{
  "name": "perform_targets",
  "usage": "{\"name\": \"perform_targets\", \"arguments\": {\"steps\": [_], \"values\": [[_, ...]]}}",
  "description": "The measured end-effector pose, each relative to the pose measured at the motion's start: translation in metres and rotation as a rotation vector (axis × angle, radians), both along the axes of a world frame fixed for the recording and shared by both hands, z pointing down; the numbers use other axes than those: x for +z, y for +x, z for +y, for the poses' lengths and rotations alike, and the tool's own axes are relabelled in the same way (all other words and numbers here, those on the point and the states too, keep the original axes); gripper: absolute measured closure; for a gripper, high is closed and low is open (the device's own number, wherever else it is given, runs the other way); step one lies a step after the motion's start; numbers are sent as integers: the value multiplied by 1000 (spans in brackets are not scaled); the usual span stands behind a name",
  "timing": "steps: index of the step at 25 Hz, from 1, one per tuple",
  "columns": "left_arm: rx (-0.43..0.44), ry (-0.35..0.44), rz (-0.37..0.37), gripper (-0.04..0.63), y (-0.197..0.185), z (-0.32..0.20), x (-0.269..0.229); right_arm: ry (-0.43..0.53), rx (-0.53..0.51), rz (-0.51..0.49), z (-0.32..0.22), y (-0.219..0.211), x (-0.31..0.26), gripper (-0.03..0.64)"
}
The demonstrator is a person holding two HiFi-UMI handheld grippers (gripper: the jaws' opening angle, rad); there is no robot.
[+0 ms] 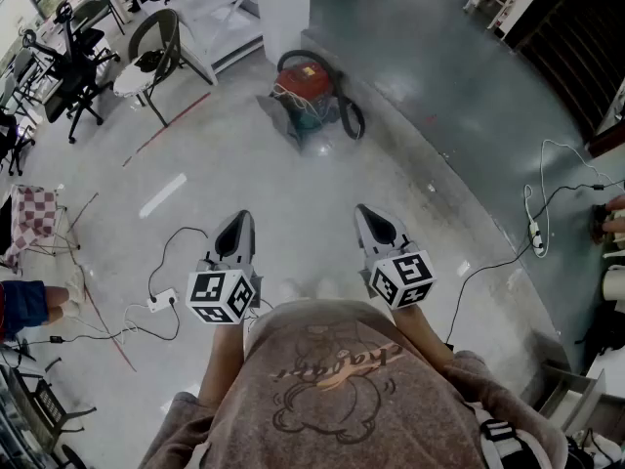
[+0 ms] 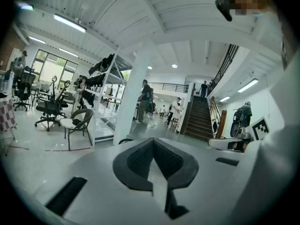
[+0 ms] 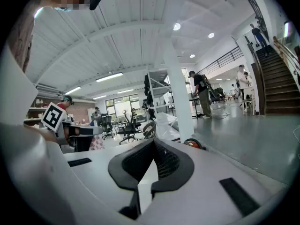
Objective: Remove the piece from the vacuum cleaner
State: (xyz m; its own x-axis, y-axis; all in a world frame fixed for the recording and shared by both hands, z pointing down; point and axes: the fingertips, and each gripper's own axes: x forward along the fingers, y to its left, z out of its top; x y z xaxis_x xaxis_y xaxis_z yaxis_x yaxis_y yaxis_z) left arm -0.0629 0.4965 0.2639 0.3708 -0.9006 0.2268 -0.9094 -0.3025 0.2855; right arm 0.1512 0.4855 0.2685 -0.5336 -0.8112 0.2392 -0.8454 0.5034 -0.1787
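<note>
Clearly out of reach, the vacuum cleaner [image 1: 309,94] sits on the floor [image 1: 293,184] at twelve o'clock. The left gripper [image 1: 235,231] and right gripper [image 1: 377,225] are closed, empty. Its hose [image 1: 352,120] looks light and bendy, so a rigid fitting probably offers the better hold.

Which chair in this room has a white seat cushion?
The armchair with the curved dark frame, nearest the vacuum cleaner; the office chairs to its left are all black.
</note>
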Motion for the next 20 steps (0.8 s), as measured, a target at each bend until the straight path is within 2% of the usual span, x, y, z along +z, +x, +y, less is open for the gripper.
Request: {"name": "perform_targets", "arguments": {"steps": [10,20], "values": [[31,0,-6,594,-12,-11,1,2,8,-31,-8,-21,0,618],[87,7,-14,594,-48,-42,10,12,59,-21,-34,-53,10,618]]}}
